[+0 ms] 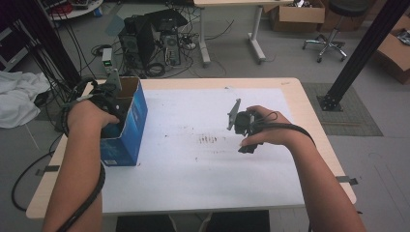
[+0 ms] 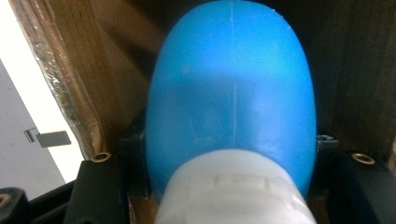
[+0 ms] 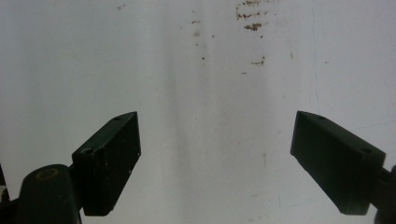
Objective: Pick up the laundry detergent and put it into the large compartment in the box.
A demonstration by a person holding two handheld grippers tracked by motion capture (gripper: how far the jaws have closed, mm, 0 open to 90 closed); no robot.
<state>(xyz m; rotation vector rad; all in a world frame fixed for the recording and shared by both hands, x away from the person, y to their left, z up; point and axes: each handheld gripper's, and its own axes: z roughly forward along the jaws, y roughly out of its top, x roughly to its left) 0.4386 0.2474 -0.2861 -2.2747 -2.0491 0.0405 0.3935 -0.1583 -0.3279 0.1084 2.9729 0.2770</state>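
I am gripping the blue bottle (image 2: 231, 88) with the left gripper (image 1: 109, 104) inside the blue box (image 1: 130, 128) at nine o'clock; my right gripper (image 3: 215, 154) is hovering wide open, empty, over the white sheet (image 1: 193, 164).

Left tool (image 1: 112, 104) is angled down with its jaws clamped tight, left forearm stretched forward. Right tool (image 3: 215, 158) hangs mid-air, jaws spread wide with nothing between them, wrist cocked inward.

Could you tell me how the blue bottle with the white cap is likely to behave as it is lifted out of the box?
The blue bottle looks smooth and rounded, so it may slip or twist between the jaws. It seems to be moulded plastic, probably stiff and fairly light. The cardboard box walls stand close, so it could snag.
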